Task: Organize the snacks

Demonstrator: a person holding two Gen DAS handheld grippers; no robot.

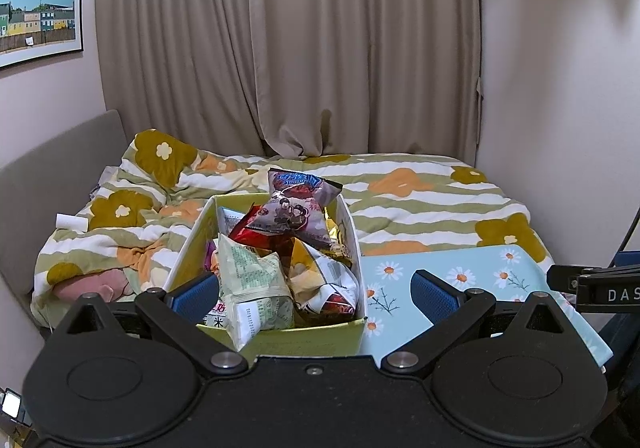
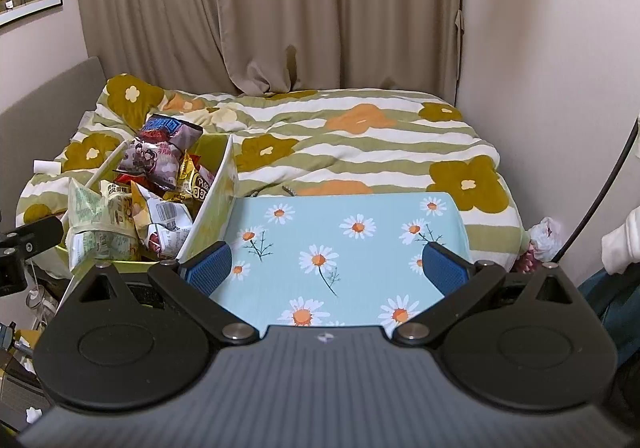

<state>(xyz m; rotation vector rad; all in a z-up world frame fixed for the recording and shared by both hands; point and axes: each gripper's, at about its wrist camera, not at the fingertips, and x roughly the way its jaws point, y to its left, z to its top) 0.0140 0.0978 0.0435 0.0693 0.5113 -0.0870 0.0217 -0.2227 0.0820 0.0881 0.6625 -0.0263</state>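
Yellow-green cardboard box (image 1: 280, 340) on the left of a daisy-print table (image 2: 340, 248), long axis running away toward the bed (image 2: 360, 135), heaped with crinkly foil snack packets (image 1: 298, 215), left gripper (image 1: 316, 288) spread wide around its near end, right gripper (image 2: 326, 268) wide and empty over the cloth

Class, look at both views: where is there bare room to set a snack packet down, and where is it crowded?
Free: the daisy-print surface, bordered by the box on its left and the bedspread behind. Crowded: the box, heaped with snack packets.
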